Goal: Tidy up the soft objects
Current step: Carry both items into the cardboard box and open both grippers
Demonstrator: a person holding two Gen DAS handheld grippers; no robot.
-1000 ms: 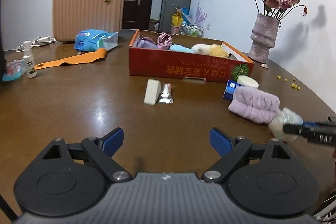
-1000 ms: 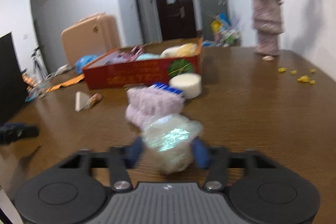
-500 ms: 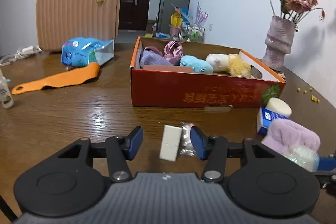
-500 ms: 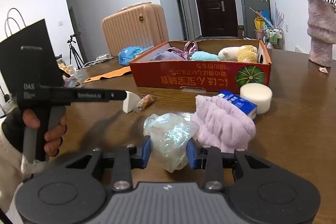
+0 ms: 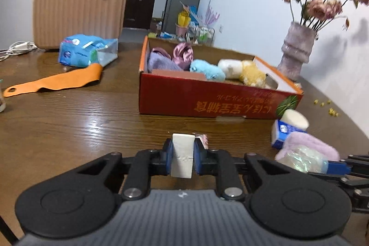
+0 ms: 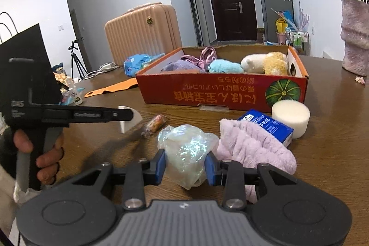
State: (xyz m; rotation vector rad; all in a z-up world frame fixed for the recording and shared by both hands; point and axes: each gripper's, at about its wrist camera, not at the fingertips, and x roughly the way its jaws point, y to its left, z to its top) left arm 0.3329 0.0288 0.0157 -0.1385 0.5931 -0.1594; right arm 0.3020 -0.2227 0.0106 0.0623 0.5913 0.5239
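Observation:
A white wedge sponge [image 5: 182, 155] stands between the blue pads of my left gripper [image 5: 182, 156], whose jaws are closing and press on both its sides. In the right wrist view the same white wedge sponge [image 6: 130, 120] shows at the tip of the left gripper [image 6: 125, 115], held by a hand. My right gripper [image 6: 184, 166] is shut on a crinkly iridescent plastic bundle [image 6: 186, 151], just above the table. The red cardboard box [image 5: 207, 99] behind holds several plush items. A lilac fluffy cloth [image 6: 256, 149] lies beside the bundle.
A round white sponge [image 6: 291, 114] and a blue packet [image 6: 265, 125] lie before the box. A wrapped candy [image 6: 155, 124] sits on the wooden table [image 5: 76, 123]. Farther off are an orange strip [image 5: 57, 81], a blue wipes pack [image 5: 87, 53], a pink suitcase [image 5: 78, 8] and a flower vase [image 5: 296, 52].
The left gripper moved forward to the white wedge and closed from wide open onto it. The right gripper, holding the plastic bundle, shifted a little and its view sharpened.

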